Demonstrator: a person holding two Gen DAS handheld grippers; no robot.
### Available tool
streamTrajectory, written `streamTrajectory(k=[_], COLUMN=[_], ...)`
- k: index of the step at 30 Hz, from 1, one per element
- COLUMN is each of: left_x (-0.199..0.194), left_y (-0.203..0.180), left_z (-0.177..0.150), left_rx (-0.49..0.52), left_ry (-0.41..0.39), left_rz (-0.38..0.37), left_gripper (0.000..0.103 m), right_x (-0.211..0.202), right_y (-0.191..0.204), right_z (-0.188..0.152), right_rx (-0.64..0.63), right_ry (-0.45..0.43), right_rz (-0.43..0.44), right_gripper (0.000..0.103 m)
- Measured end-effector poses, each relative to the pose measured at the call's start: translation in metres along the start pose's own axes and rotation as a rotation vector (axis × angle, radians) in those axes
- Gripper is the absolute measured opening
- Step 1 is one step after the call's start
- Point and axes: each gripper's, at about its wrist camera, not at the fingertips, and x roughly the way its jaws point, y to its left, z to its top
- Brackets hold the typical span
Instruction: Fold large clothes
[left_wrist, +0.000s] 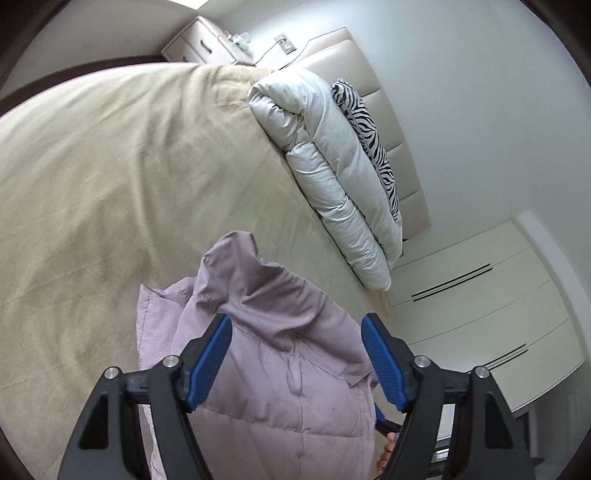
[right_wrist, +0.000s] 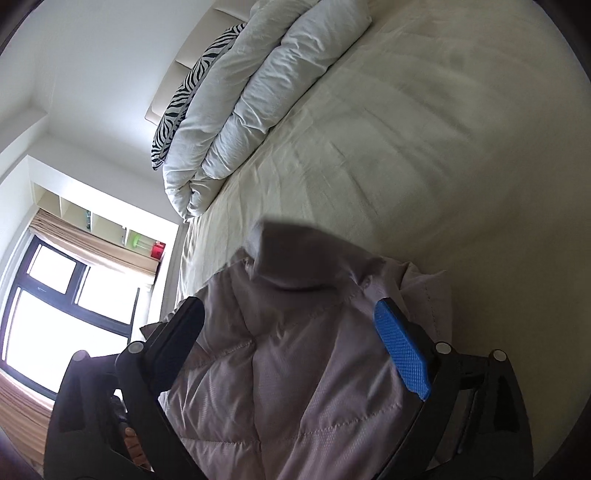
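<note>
Both sets of tongs stand spread wide and grip nothing: the left tongs (left_wrist: 295, 328) and the right tongs (right_wrist: 290, 314) each straddle the padded lilac jacket (left_wrist: 273, 362), which lies bunched at the near edge of the bed (left_wrist: 110, 177) with its collar raised. Beyond it, a folded white duvet (left_wrist: 332, 158) and a zebra-print pillow (left_wrist: 369, 133) rest along the head edge, against the headboard (left_wrist: 376, 74).

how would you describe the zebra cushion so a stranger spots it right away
Start at the bed and look to its padded headboard. A rolled white duvet lies there; the cushion is wedged between duvet and headboard, the only black-and-white striped thing among plain fabrics.
</note>
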Motion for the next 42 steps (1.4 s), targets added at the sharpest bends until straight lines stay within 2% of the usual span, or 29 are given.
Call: streamTrajectory(k=[2,4,6,7,8,10,13,15,19,25,32,42], left_x=[-0.005,0.000,0.017,0.028,0.040,0.069,0.116,0.147,0.174,0.206,0.211,0.212], left_y=[-0.034,-0.075,-0.109,-0.121,-0.128,-0.135,-0.130,-0.114,-0.086,-0.061,-0.051,-0.050], left_z=[-0.014,-0.034,-0.060,-0.072,-0.083,-0.097,-0.103,-0.097,-0.077,-0.060,-0.064,-0.069], left_rx=[0.151,0.351,0.551,0.625,0.682,0.753,0.826,0.818,0.756,0.676,0.667,0.681], left_ry=[-0.024,-0.042,-0.049,-0.047,-0.038,0.001,0.073,0.135,0.161,0.211,0.191,0.180], left_rz=[0.047,0.121,0.204,0.241,0.268,0.329,0.439,0.494,0.486,0.474,0.462,0.479], left_gripper=[0.074,0.075,0.075,0.075,0.075,0.074,0.075,0.075,0.081,0.089,0.090,0.090], right_x=[-0.016,-0.029,-0.026,-0.021,-0.014,0.002,0.034,0.056,0.094,0.135,0.152,0.156], right_y=[0.021,0.054,0.094,0.112,0.126,0.147,0.162,0.158,0.136,0.131,0.119,0.123], right_z=[-0.008,-0.025,-0.047,-0.059,-0.069,-0.085,-0.101,-0.104,-0.088,-0.077,-0.069,-0.081], right_rx=[-0.088,-0.229,-0.387,-0.448,-0.482,-0.535,-0.613,-0.621,-0.575,-0.627,-0.622,-0.680], right_ry=[-0.002,0.007,0.031,0.054,0.082,0.120,0.132,0.137,0.149,0.173,0.157,0.117], right_rz=[-0.047,-0.094,-0.164,-0.175,-0.167,-0.162,-0.233,-0.286,-0.345,-0.416,-0.386,-0.433], right_gripper=[0.094,0.093,0.078,0.067,0.060,0.052,0.052,0.052,0.050,0.051,0.051,0.051])
